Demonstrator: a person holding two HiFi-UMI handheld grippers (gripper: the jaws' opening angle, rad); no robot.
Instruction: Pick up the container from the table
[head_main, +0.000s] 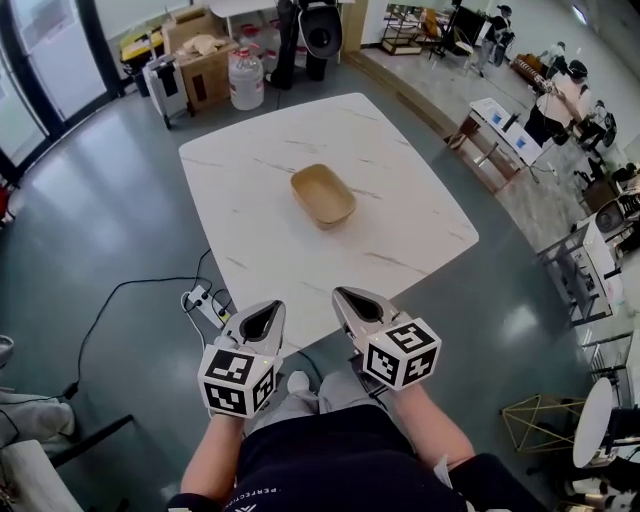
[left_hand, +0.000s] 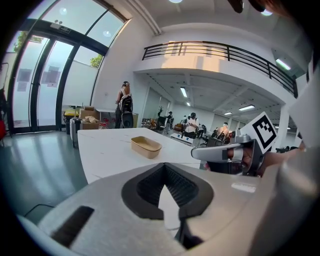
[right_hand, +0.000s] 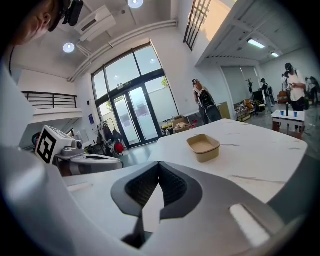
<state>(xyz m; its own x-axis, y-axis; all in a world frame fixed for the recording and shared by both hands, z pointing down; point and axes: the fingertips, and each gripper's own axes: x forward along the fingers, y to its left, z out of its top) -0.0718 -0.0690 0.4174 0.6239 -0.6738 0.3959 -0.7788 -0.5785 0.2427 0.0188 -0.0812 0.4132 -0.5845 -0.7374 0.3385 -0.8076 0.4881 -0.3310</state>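
The tan container (head_main: 322, 195) sat open-topped near the middle of the white marble table (head_main: 400, 215), with nothing touching it. Both grippers hung at the table's near edge, well apart from it. The left gripper (head_main: 268, 308) had its jaws pressed together on nothing. The right gripper (head_main: 348, 298), just beside it, was likewise closed and empty.

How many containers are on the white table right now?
1. A tan, oblong, open container sits near the middle of the white marble table, ahead of the person. It looks empty, and no second container shows on the tabletop in any view.
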